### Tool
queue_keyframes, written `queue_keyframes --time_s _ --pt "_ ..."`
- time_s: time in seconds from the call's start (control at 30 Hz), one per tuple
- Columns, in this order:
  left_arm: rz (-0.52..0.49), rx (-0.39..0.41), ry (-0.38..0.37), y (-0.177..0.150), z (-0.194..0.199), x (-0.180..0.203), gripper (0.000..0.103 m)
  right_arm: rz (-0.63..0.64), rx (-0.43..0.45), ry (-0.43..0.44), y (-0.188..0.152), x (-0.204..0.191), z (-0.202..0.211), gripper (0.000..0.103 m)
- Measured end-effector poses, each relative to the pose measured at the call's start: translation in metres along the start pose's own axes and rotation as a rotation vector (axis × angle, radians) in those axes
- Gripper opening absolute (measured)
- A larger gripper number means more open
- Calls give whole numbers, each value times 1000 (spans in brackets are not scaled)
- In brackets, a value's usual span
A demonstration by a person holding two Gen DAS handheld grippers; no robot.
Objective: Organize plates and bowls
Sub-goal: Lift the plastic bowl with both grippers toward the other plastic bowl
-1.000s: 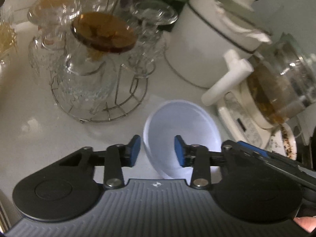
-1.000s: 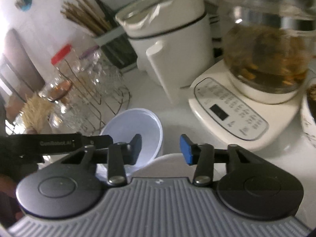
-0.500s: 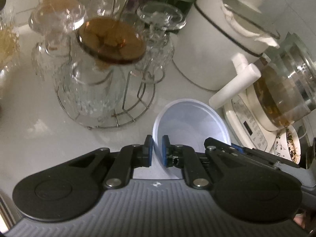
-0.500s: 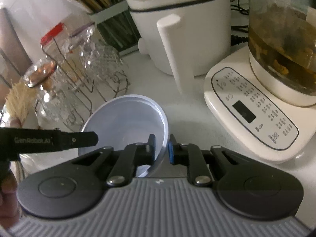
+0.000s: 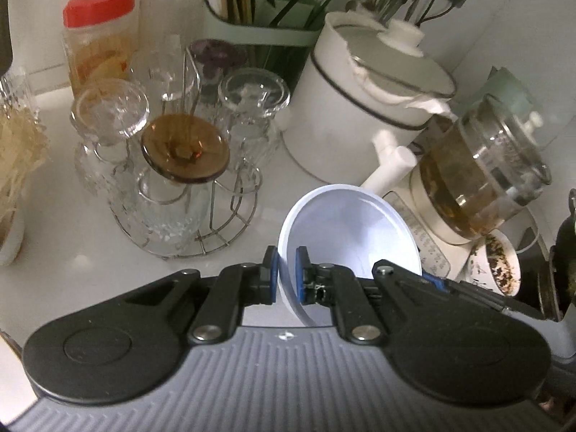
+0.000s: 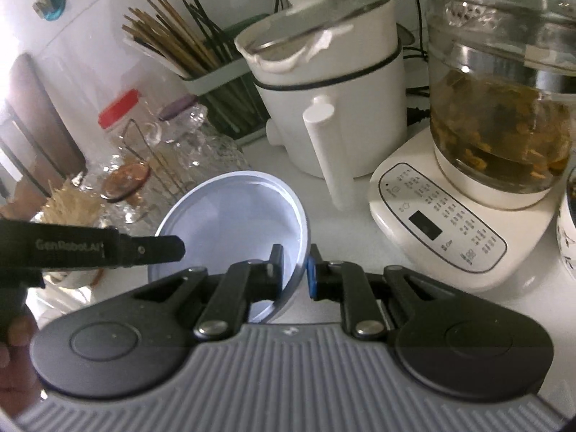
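Observation:
A pale blue-white bowl point(image 5: 354, 232) is held tilted above the white counter; it also shows in the right wrist view point(image 6: 234, 212). My left gripper point(image 5: 287, 275) is shut on the bowl's left rim, one pad inside and one outside. My right gripper point(image 6: 295, 270) is shut on the bowl's right rim in the same way. The left gripper's finger point(image 6: 108, 250) shows in the right wrist view at the bowl's far side.
A wire rack of upturned glasses point(image 5: 172, 165) stands to the left. A white lidded pot with a handle point(image 5: 363, 108) and a glass kettle on a white base point(image 6: 496, 136) stand behind and right. A chopstick holder point(image 6: 201, 72), a red-capped jar point(image 5: 97, 36) and a dirty cup point(image 5: 500, 266) are nearby.
Both grippers closed on the bowl's rim from open, then lifted it off the counter and tilted it. Both views rose and pulled back.

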State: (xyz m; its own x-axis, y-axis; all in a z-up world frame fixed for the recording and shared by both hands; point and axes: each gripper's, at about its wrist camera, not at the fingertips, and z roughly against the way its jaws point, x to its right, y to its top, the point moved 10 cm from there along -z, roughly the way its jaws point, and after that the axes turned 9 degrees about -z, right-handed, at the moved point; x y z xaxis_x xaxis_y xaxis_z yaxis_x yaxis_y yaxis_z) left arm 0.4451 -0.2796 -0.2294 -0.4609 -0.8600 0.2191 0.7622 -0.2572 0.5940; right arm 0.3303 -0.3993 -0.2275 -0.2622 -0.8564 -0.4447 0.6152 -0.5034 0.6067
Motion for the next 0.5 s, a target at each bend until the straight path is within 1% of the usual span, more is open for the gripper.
queue_keyframes --time_s 0.2,0.37,0.5 --pt "-8 18 -12 -2 25 1 12 7 11 0 -4 -13 17 16" --pt "-7 32 -21 -10 47 0 12 17 27 0 -6 -23 34 16" --pt "-7 32 -26 -18 60 -1 12 17 29 -2 -14 -29 44 16"
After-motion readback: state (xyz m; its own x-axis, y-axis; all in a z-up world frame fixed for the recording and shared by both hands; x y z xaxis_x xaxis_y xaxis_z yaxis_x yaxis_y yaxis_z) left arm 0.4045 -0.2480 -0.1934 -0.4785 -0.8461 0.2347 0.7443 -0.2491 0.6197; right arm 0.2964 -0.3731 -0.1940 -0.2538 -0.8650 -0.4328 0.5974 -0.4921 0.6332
